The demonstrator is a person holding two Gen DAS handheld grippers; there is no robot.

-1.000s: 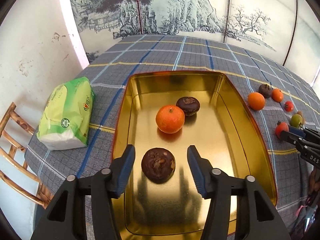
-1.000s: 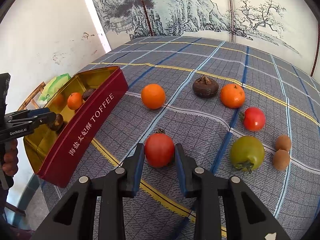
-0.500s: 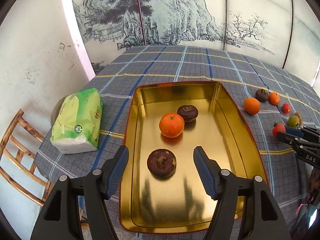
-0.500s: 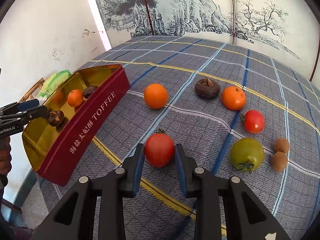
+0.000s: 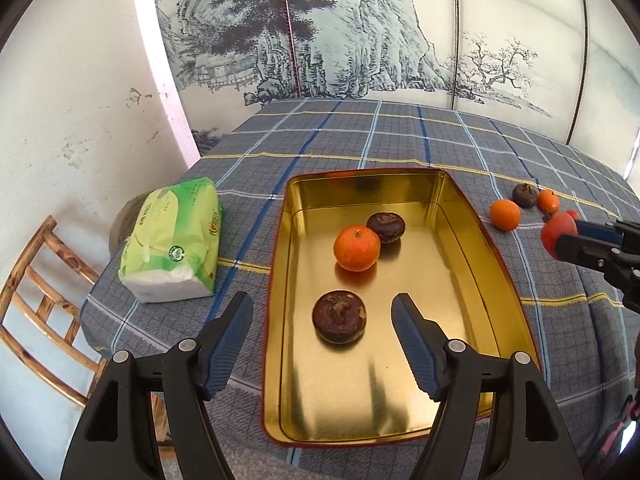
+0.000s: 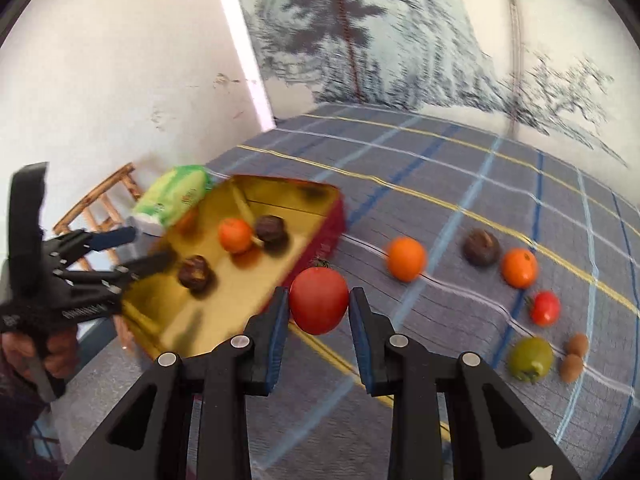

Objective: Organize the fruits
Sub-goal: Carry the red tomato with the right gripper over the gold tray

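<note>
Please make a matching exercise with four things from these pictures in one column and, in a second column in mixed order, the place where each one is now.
1. red tomato
2. green tomato
3. dark fruit
4. tissue pack

a. in the gold tin
b. between the right gripper pads
c. on the cloth beside the tin
d. on the cloth next to two small brown fruits

Pairs: 1-b, 2-d, 3-a, 4-c

Right tool [image 6: 319, 312] grips a red tomato [image 6: 319, 305] beside the tin [image 6: 320, 236].
</note>
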